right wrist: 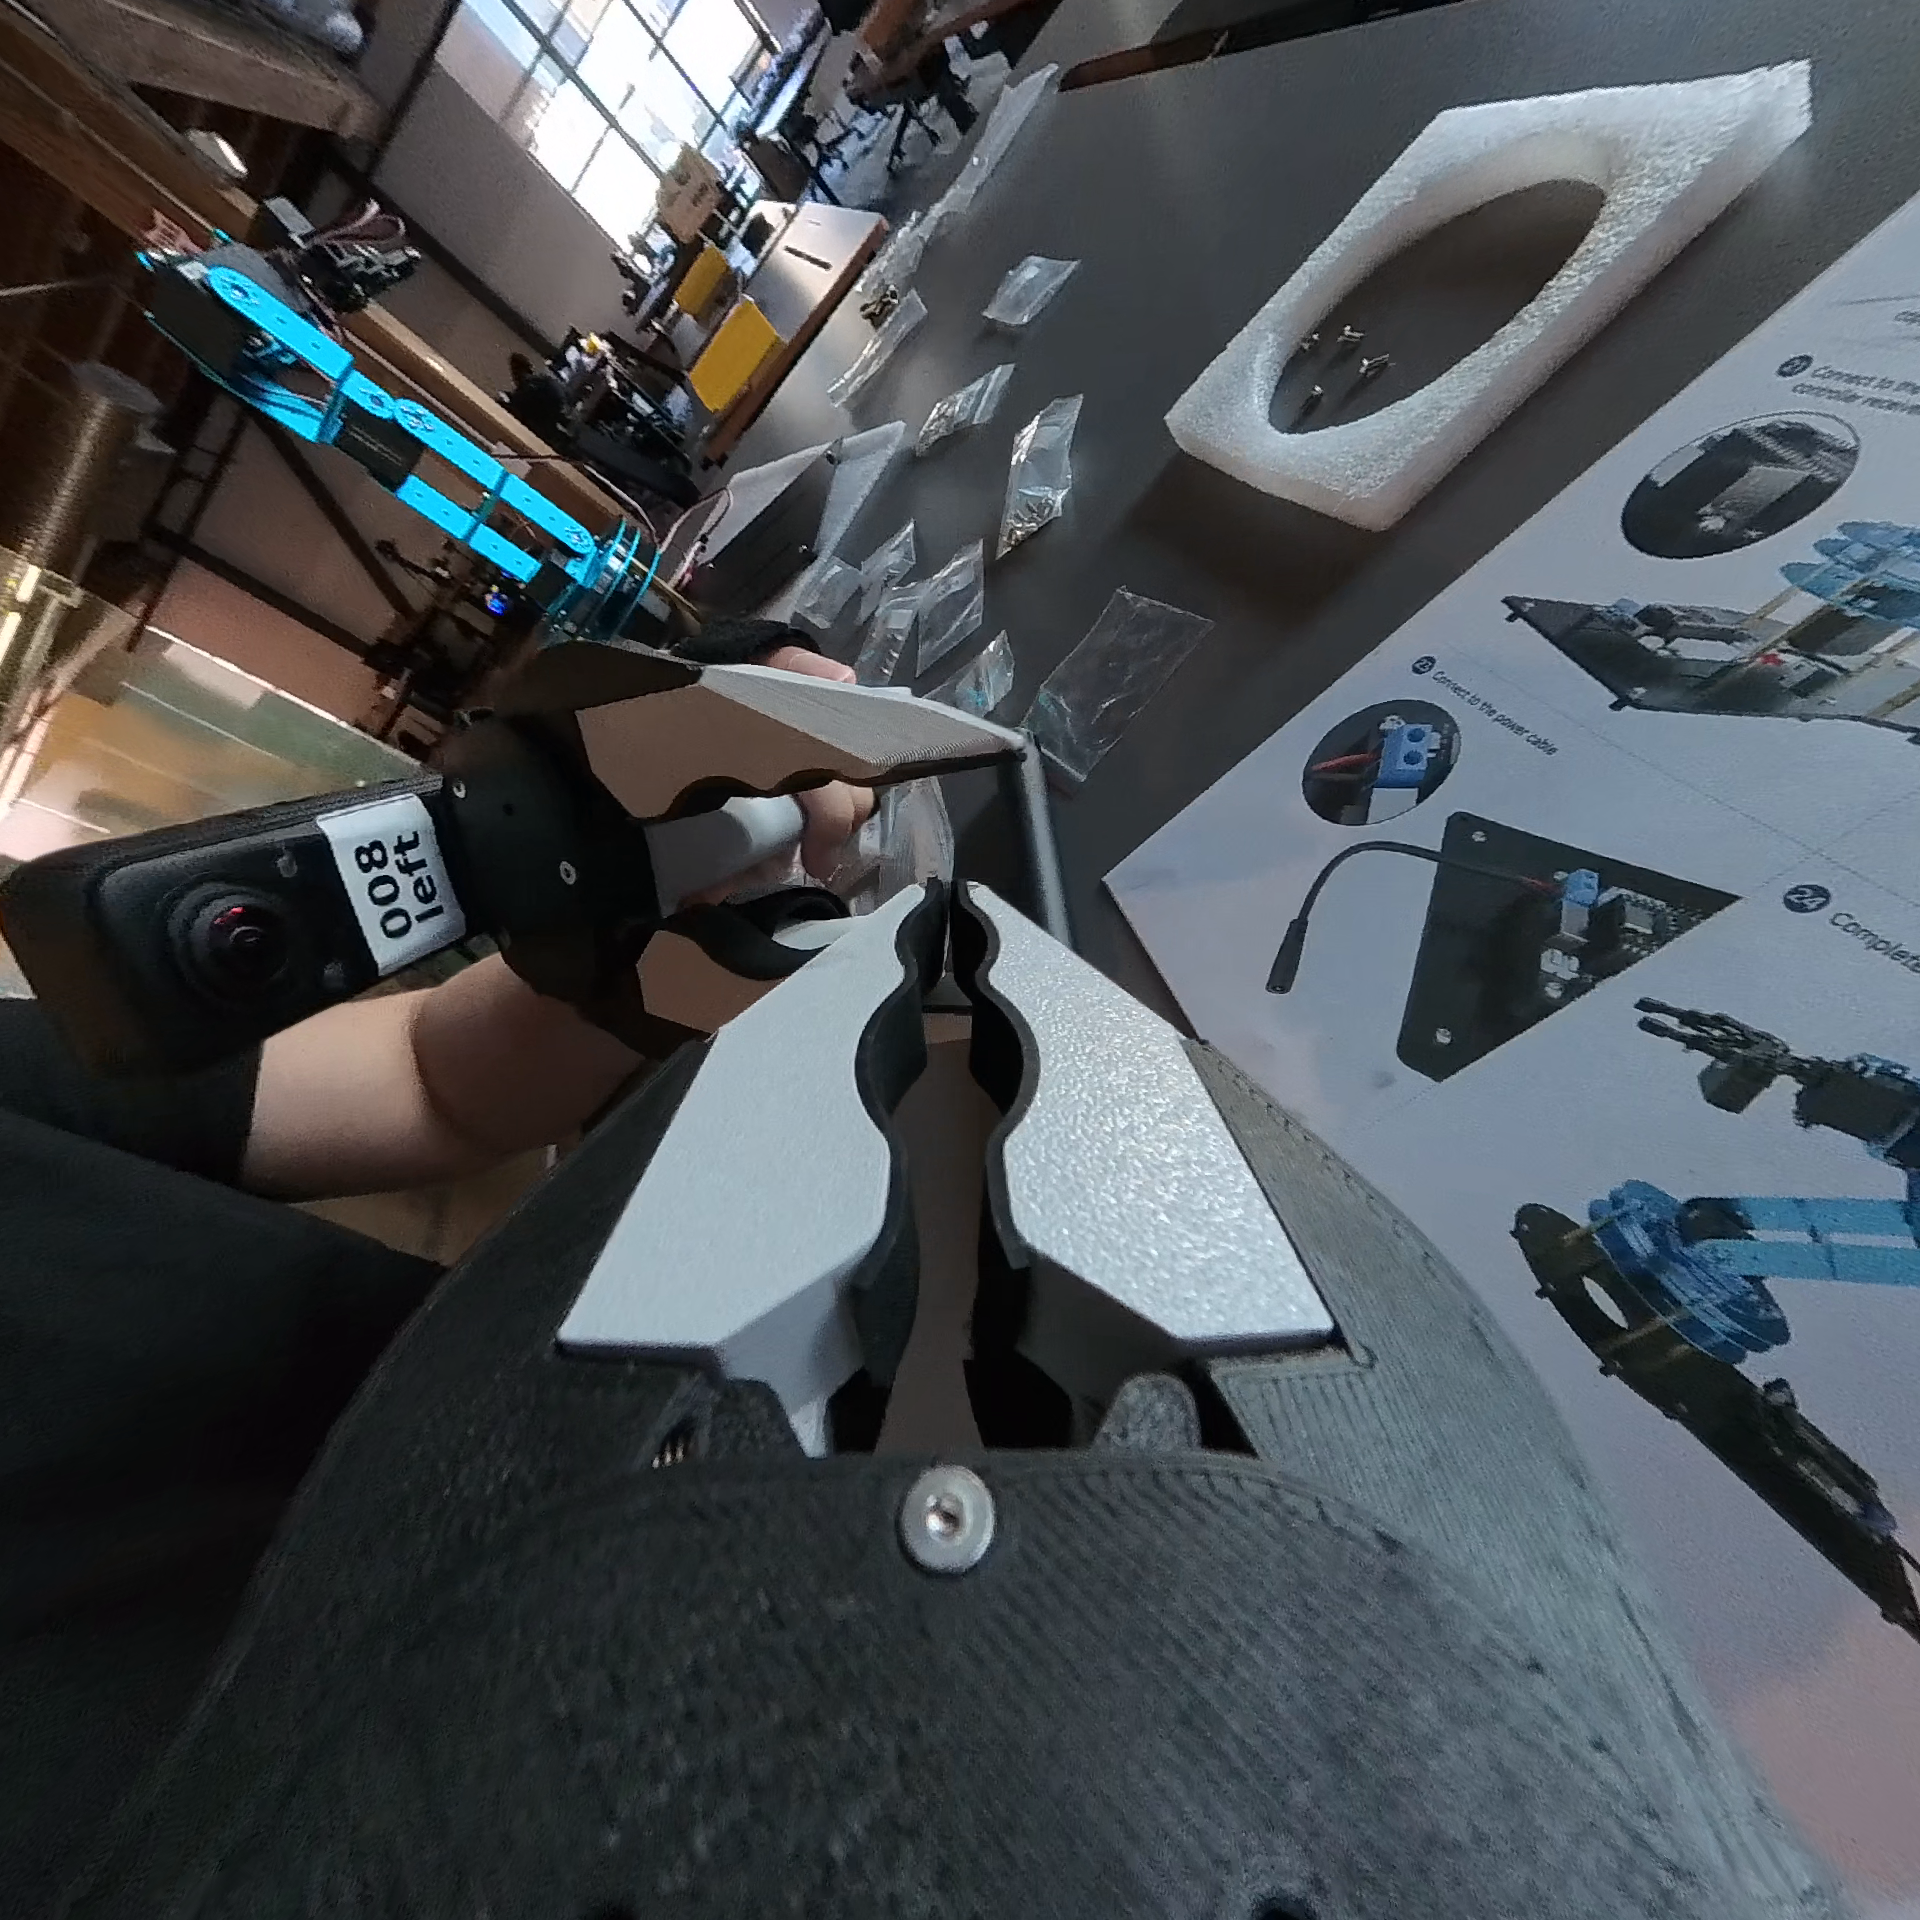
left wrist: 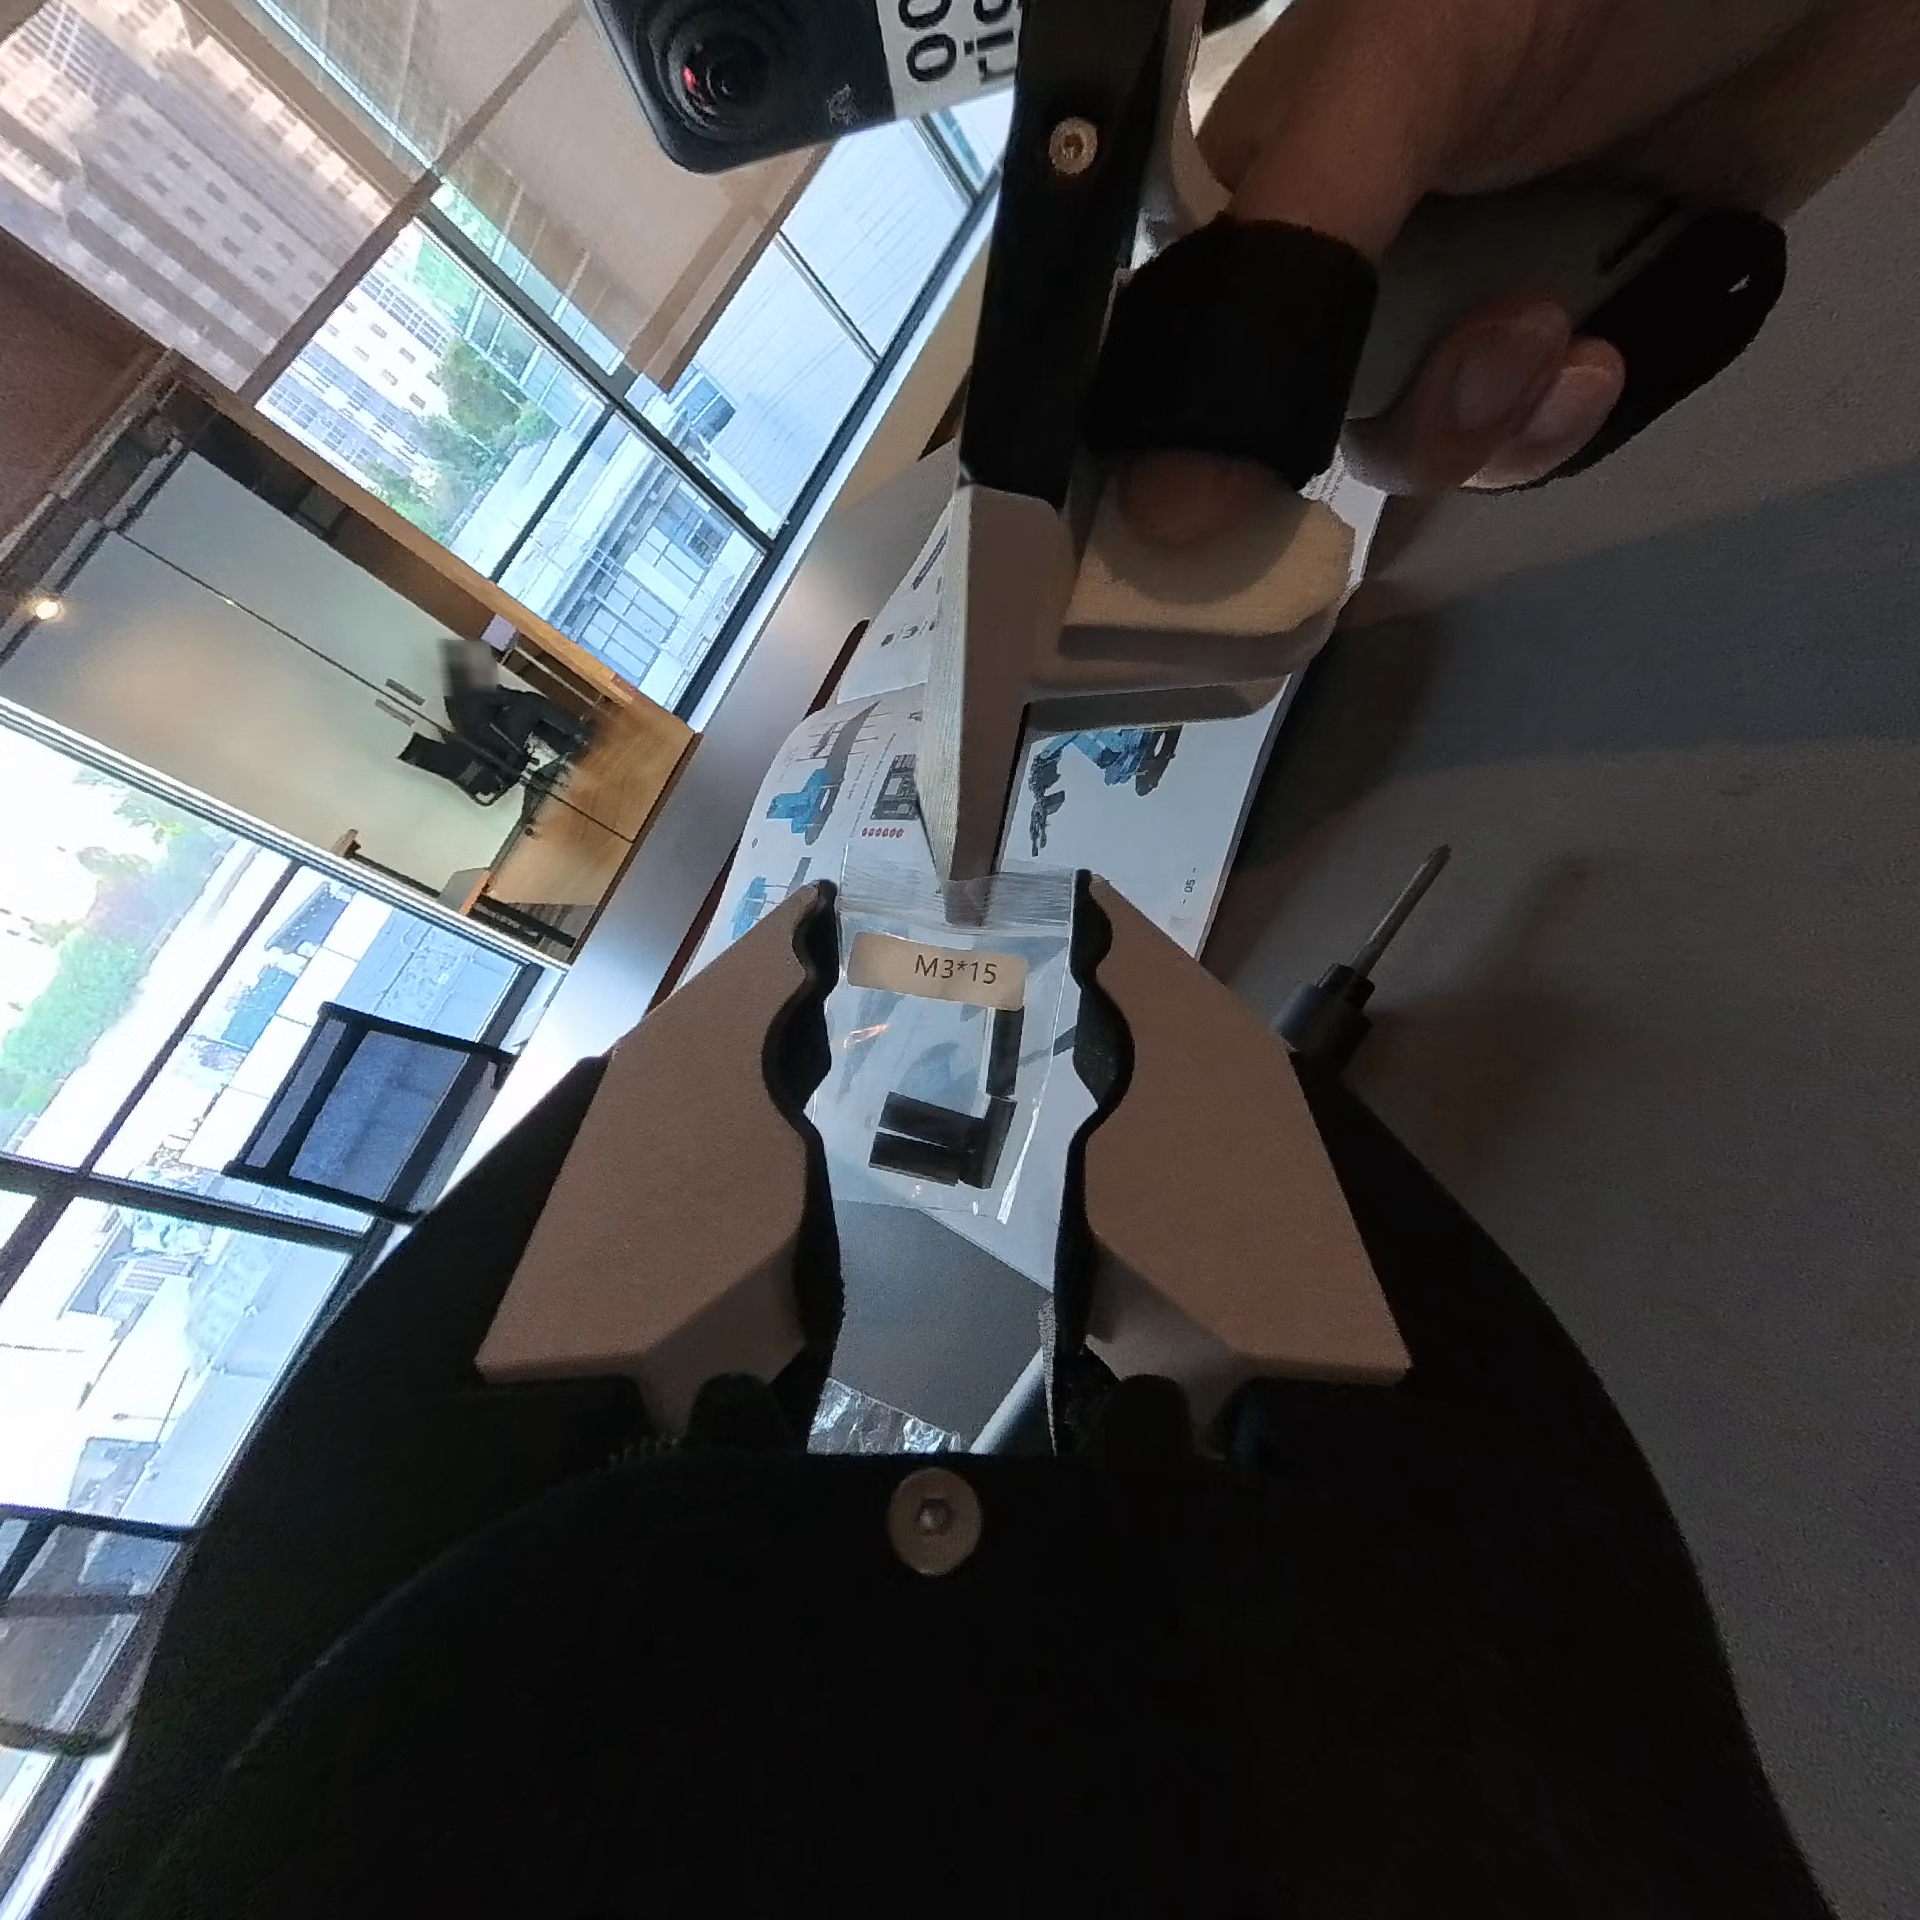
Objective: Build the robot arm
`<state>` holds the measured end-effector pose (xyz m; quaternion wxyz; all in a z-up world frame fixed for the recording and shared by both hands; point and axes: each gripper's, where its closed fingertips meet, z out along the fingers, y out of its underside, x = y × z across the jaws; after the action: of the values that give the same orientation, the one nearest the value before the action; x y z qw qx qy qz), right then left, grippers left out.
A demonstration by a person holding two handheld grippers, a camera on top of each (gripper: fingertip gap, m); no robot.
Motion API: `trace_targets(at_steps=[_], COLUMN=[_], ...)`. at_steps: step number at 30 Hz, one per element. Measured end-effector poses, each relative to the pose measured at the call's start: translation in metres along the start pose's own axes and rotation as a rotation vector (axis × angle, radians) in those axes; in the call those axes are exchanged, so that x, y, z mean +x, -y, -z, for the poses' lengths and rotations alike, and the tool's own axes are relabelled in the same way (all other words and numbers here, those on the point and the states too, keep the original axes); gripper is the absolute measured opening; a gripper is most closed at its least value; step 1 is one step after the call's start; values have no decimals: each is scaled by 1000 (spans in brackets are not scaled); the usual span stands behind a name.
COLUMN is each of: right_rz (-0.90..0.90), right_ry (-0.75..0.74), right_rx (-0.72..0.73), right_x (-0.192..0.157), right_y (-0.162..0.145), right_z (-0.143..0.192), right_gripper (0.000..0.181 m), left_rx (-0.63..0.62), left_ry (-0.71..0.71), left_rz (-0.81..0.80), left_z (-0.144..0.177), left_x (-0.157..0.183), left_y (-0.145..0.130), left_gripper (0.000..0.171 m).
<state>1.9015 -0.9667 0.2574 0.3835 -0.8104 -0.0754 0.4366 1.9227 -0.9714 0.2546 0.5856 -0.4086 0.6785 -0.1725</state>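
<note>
My left gripper [left wrist: 956, 904] is shut on a small clear plastic bag [left wrist: 935, 1049], with its pads against the bag's two side edges. The bag has a white label and holds small black parts. My right gripper [left wrist: 966, 873] comes in from above, a hand on its handle, and pinches the bag's top strip with its tip. In the right wrist view my right gripper [right wrist: 951, 899] has its tips closed together on the crinkled bag edge [right wrist: 920, 826]. The left gripper's upper finger [right wrist: 831, 717] reaches in from the left just beyond.
An open instruction booklet [right wrist: 1558, 935] with pictures of a blue robot arm lies on the dark table [right wrist: 1195, 260]. A white foam block [right wrist: 1475, 312] with a round cut-out holds a few screws. Several small hardware bags [right wrist: 1039, 478] lie scattered. A screwdriver [left wrist: 1392, 914] lies to the right. The grippers are tip to tip, or close to it. It is some 7 centimeters from my left tips to the screwdriver [left wrist: 1392, 914].
</note>
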Motion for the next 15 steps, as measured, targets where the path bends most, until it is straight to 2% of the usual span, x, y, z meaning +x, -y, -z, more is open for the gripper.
trace_targets(at_steps=[15], right_rz=[163], right_ry=[-126], right_rx=[-61], right_x=[9], right_y=[-8], right_z=[-10], right_gripper=[8], left_rx=[-21], left_ry=[13], left_rz=[-87], left_z=[1], left_x=[6], left_y=[-2], left_gripper=[39])
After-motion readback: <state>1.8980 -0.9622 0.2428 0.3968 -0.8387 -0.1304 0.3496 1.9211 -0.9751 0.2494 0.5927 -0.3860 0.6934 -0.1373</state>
